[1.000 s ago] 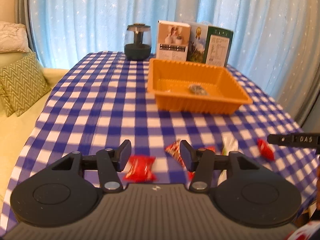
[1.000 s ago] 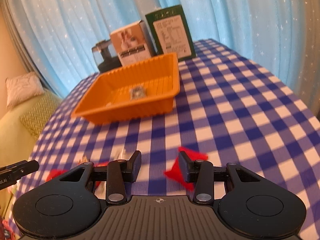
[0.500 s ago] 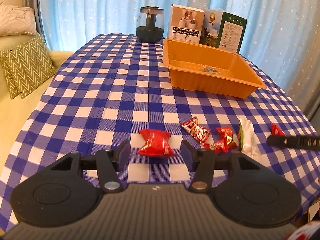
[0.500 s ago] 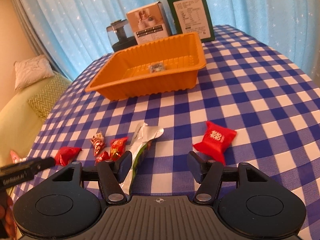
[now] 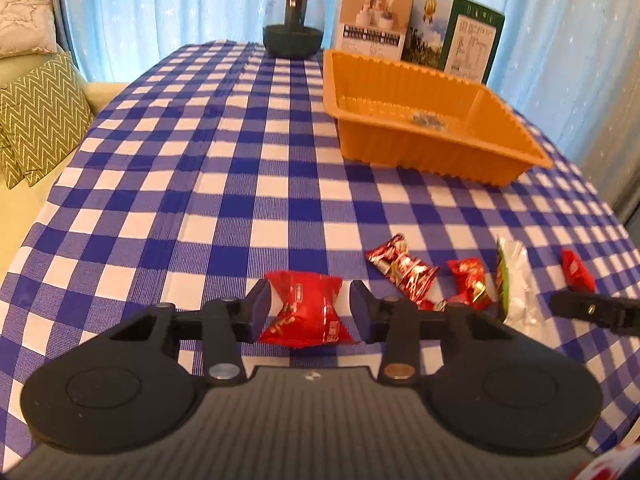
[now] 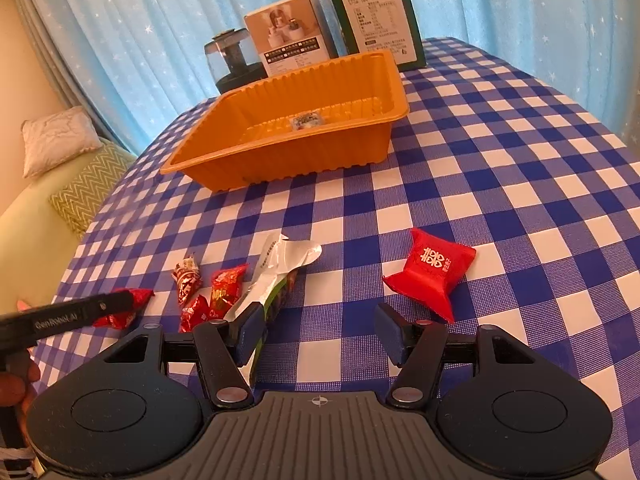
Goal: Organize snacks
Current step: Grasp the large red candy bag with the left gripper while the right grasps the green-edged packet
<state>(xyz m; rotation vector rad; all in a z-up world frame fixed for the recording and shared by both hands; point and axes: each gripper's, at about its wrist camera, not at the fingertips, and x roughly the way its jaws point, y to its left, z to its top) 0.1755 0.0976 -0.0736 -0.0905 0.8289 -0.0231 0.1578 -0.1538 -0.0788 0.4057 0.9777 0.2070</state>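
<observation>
My left gripper (image 5: 306, 307) is open, its fingers on either side of a red snack packet (image 5: 306, 312) lying on the checked tablecloth. To its right lie small red candies (image 5: 404, 270), a white-green wrapper (image 5: 514, 280) and another red packet (image 5: 576, 276). My right gripper (image 6: 318, 332) is open above the cloth, between the white-green wrapper (image 6: 276, 276) and a red packet with gold print (image 6: 432, 270). The orange tray (image 5: 424, 148) holds one small wrapped item (image 5: 428, 120); the tray also shows in the right wrist view (image 6: 288, 152).
A dark glass jar (image 5: 293, 20) and two upright boxes (image 5: 374, 20) (image 5: 460, 38) stand behind the tray at the table's far edge. A sofa with patterned cushions (image 5: 36, 116) is at the left. Blue curtains hang behind.
Both grippers have tilted down and dropped toward the table. The left one has moved forward around the red packet. The right one's fingers have opened wider, with the snacks now in full view.
</observation>
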